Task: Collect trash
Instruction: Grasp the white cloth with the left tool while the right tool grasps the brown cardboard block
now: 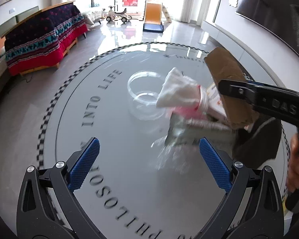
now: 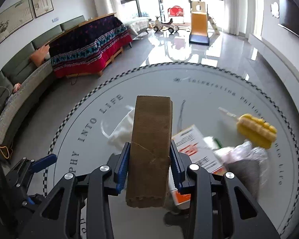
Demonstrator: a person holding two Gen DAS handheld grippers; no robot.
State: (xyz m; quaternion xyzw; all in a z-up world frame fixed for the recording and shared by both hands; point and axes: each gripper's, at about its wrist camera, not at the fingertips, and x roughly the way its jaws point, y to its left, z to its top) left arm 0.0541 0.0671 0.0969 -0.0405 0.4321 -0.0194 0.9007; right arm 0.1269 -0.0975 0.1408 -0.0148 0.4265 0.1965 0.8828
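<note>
Trash is being gathered from the round grey tabletop (image 1: 129, 179), and one piece of it, a brown cardboard box (image 2: 151, 149), is being held off the surface by the right claw (image 2: 149, 165). That claw is being kept closed on the box's two long side faces, near its lower half. The box's long axis is being carried in line with the claw's fingers, so its far end is pointing away from the wrist toward the middle of the tabletop, tilted a little upward.

The rest of the pile is being left on the tabletop: a white crumpled cloth (image 1: 175, 87), a printed paper carton (image 2: 197, 149), a clear plastic ring (image 1: 145, 91) and a yellow corn-shaped toy (image 2: 257, 130).

The left claw (image 1: 149, 159) is being held wide open with nothing between its blue pads (image 1: 85, 163). It is being kept low over the tabletop, and the pile is lying ahead of it and to its right, the blurred grey wrapper (image 1: 189, 133) being nearest, just beyond its right pad. By this view the left claw is judged the nearer one for the next pickup, while the loaded right one is judged due at a bin, which is not being shown.
</note>
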